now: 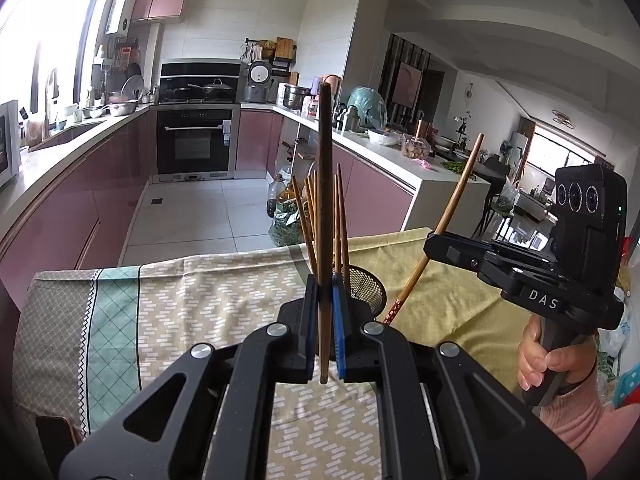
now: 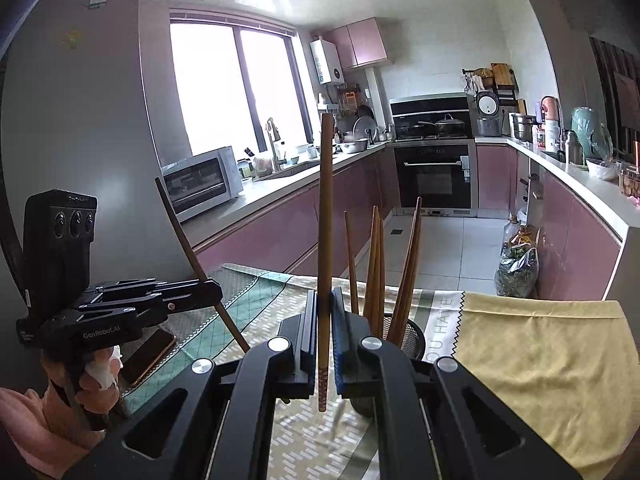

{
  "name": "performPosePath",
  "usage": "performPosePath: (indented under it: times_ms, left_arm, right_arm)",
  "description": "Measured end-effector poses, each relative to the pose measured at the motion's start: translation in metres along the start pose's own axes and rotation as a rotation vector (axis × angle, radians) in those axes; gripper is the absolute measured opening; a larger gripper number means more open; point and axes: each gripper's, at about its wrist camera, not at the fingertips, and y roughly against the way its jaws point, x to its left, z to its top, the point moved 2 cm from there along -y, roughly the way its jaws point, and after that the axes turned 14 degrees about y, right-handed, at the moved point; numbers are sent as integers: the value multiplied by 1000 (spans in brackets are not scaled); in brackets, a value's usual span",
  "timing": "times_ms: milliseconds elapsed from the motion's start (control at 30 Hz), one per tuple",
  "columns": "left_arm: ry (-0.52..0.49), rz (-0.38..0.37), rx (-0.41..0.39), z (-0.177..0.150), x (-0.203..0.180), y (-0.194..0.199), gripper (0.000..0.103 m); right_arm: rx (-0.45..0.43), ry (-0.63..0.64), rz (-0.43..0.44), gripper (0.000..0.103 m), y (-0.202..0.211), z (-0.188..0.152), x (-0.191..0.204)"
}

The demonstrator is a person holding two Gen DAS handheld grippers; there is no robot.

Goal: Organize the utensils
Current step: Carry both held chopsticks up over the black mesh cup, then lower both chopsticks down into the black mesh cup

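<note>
Tabletop [image 2: 532, 364] draped in patterned and yellow cloths, carrying a black mesh holder [image 1: 366, 286] and a phone [image 2: 148, 354].

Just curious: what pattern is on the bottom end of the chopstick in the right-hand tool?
Small pale dots on red on the chopstick; the right wrist view shows it best.
</note>
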Motion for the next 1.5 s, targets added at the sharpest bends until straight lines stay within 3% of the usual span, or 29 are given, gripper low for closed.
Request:
performPosePath:
  times_ms: [800, 1500]
  left_arm:
    - [-34, -63, -103, 43, -33, 5, 8]
    - [-18, -79, -81, 49, -31, -20, 8]
  right_arm:
    - [-39, 23, -36, 6, 1, 26, -12]
    - [-22, 10, -57, 6, -13, 27, -17]
